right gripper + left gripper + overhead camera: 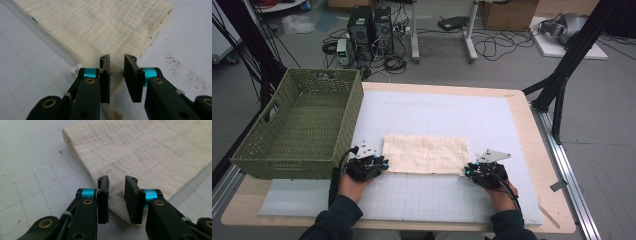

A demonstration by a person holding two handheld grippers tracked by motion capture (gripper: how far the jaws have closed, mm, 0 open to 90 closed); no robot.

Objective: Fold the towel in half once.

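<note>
Both tools sit at the near corners of the folded cream cloth (426, 154), which lies mid-worktop (522, 130) beside the green basket (302, 125). Left tool (116, 195) and right tool (117, 75) each stand slightly spread, a corner between the jaws, not pinched. Judging by this, another fold is being set up; next, both must close on every layer. Whether the lower layers sit between the jaws is hidden.

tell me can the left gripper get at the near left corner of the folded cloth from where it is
Probably yes. The left gripper sits right at that corner of the cream cloth, jaws apart with the fabric edge between them. Nothing lies in between; the green basket stands off to the side.
</note>
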